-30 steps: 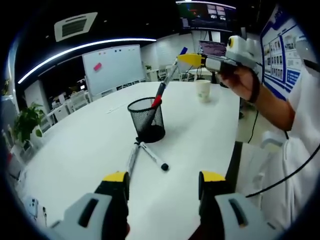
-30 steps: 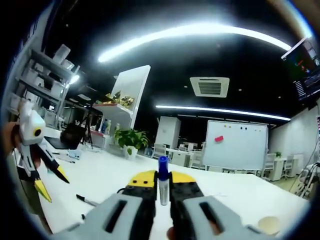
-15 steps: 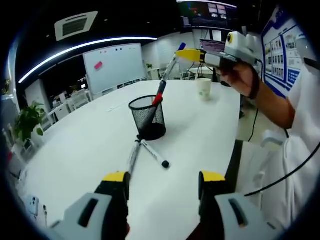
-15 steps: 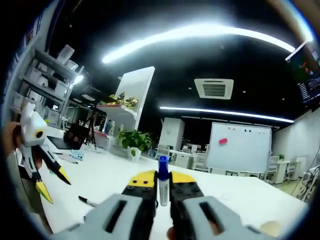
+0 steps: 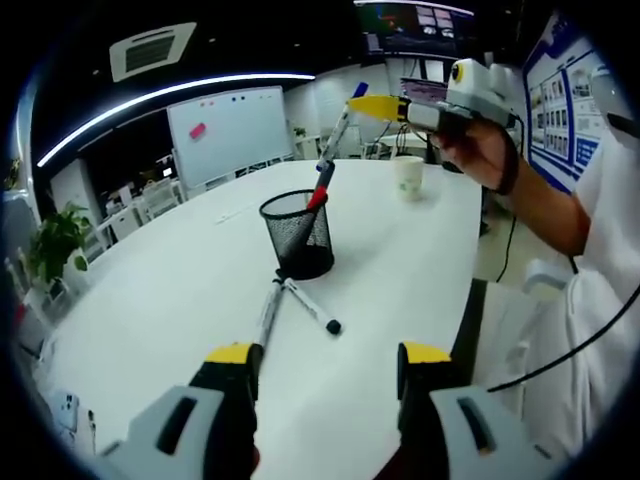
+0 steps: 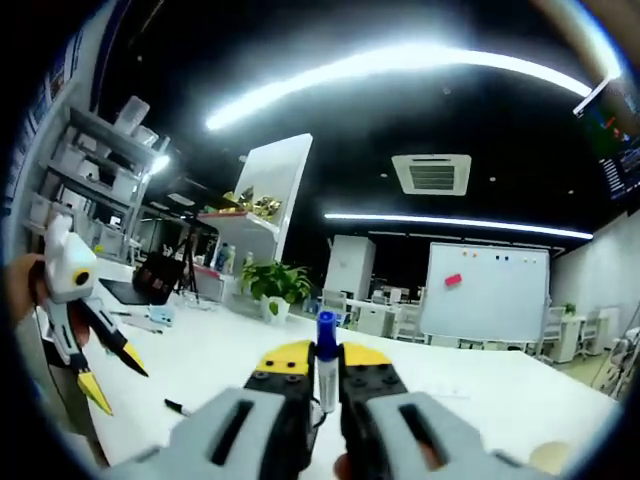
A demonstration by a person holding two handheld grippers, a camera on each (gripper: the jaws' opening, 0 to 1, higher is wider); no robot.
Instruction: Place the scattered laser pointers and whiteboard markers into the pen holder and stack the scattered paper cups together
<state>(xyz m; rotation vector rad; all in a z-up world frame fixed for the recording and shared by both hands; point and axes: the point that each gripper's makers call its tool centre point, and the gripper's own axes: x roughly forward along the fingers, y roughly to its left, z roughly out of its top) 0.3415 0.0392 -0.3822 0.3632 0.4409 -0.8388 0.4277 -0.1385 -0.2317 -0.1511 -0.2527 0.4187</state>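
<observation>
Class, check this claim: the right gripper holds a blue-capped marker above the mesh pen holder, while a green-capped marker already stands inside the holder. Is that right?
Not quite. The marker already in the mesh pen holder has a red cap, not green, as the left gripper view shows. The rest holds: the right gripper is clamped on a blue-capped marker above the holder.

An office meeting room: long white table [image 5: 180,300], wall whiteboard [image 5: 228,135], ceiling air-conditioning vent [image 6: 432,173], potted plant [image 6: 272,285].
</observation>
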